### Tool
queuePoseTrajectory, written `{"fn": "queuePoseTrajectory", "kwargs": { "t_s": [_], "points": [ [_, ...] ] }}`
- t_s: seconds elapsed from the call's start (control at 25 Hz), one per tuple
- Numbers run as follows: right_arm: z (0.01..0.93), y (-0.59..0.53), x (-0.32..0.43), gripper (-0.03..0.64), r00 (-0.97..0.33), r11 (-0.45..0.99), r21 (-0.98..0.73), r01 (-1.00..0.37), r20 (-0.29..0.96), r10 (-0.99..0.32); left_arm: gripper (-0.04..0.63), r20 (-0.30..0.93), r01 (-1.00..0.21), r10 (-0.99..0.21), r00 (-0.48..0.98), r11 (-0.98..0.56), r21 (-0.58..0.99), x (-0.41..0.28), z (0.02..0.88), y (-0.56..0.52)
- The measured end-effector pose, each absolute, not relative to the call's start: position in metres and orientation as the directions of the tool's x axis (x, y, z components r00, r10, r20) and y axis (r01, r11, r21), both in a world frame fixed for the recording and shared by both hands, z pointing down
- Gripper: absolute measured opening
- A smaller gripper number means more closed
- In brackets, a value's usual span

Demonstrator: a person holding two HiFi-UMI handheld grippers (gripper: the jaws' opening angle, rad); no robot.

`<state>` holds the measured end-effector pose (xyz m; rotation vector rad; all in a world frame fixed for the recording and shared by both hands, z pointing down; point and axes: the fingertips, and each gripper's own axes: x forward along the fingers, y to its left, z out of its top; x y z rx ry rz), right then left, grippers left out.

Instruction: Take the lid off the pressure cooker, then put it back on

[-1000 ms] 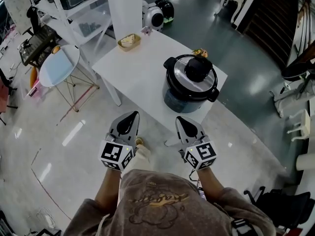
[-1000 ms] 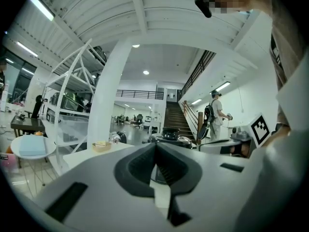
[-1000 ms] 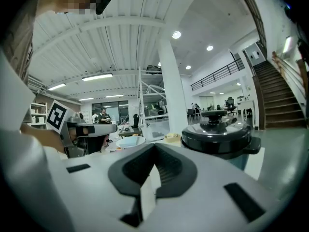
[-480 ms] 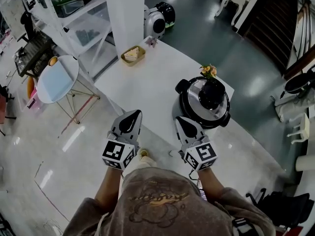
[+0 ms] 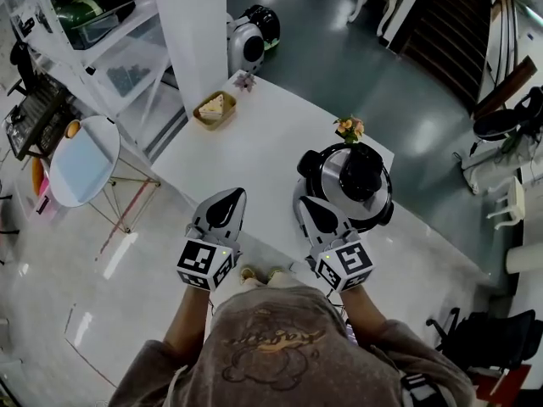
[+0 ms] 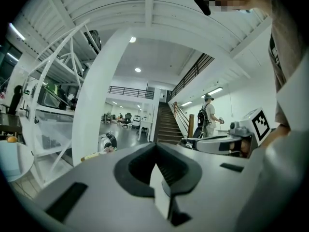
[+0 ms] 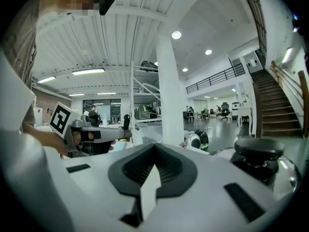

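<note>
On table [image 5: 254, 155], silver-and-black pressure cooker [image 5: 377, 210], lid [image 5: 360, 173] seemingly seated, left hand-held gripper [image 5: 226, 198] and right hand-held gripper [image 5: 309, 203] clenched

Left tool [image 5: 229, 197], right tool [image 5: 309, 205]: two. Pressure cooker [image 5: 339, 170]: one. Basket [image 5: 214, 109]: one.

Black-knobbed silver lid [image 5: 358, 176], white table [image 5: 254, 153], orange flowers [image 5: 349, 128]

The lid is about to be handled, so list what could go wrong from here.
1. The left gripper and the right gripper are both shut. Unless opened, they may only bump the black knob on the lid.
2. The flowers stand right behind the pressure cooker, so a swung lid could knock them.
3. The cooker sits near the near edge of the table. A pull might drag it off.
</note>
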<state>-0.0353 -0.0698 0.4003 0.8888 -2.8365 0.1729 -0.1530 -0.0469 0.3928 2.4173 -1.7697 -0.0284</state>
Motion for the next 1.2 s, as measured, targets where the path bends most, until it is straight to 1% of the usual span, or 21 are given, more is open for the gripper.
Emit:
{"fn": "queuePoseTrajectory", "kwargs": {
  "t_s": [0.24,0.48,0.88,1.16,1.2],
  "points": [
    [0.391,-0.084,-0.02,-0.003,-0.786,0.791,-0.055,-0.609,0.177,-0.593,0.004,0.062,-0.92,-0.923,0.381,-0.371,0.131,-0.132,0.388,-0.07],
    [0.375,-0.101,0.015,-0.003,-0.74,0.744,-0.041,-0.667,0.151,-0.655,0.003,0.05,-0.872,-0.874,0.483,-0.475,0.122,-0.093,0.38,-0.099],
    [0.366,-0.129,0.1,-0.003,-0.589,0.592,-0.025,-0.806,0.141,-0.796,0.005,0.042,-0.73,-0.73,0.682,-0.676,0.103,-0.003,0.37,-0.147],
    [0.367,-0.141,0.136,-0.005,-0.532,0.532,-0.035,-0.846,0.137,-0.836,0.005,0.043,-0.618,-0.617,0.786,-0.78,0.093,0.041,0.367,-0.16],
    [0.368,-0.142,0.138,-0.008,-0.534,0.535,-0.037,-0.844,0.136,-0.834,0.016,0.042,-0.603,-0.602,0.797,-0.792,0.095,0.045,0.367,-0.161]
  ]
}}
